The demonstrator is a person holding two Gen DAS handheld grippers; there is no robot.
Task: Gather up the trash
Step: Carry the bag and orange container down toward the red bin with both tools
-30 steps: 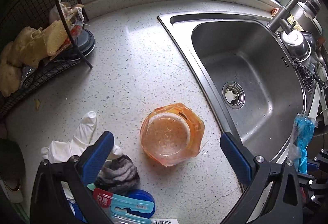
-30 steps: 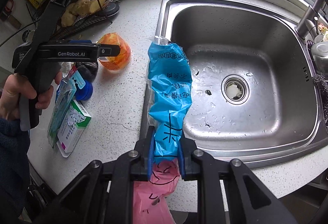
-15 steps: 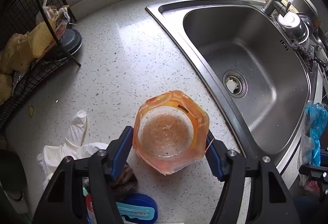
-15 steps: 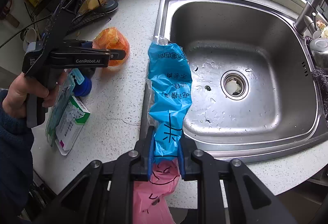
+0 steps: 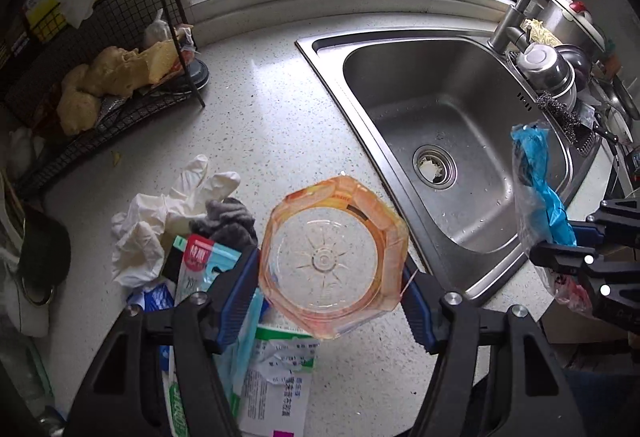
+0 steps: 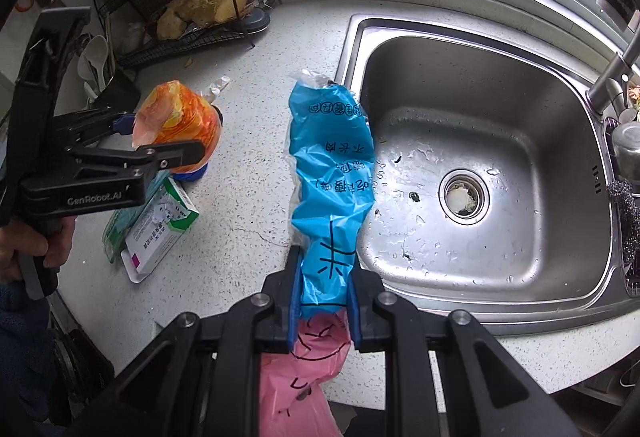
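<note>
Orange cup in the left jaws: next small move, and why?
Probably carry the orange cup over to the blue bag. The left gripper is shut on the cup, lifted above the counter clutter, and the right gripper holds the bag pinched shut beside the sink, so the bag likely needs opening first.

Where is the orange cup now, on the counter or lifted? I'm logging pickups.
Lifted: the left gripper is shut on the orange cup, which hangs above the counter litter.

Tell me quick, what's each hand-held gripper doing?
Left hand-held gripper: closed on the orange cup.
Right hand-held gripper: closed on the blue bag.
</note>
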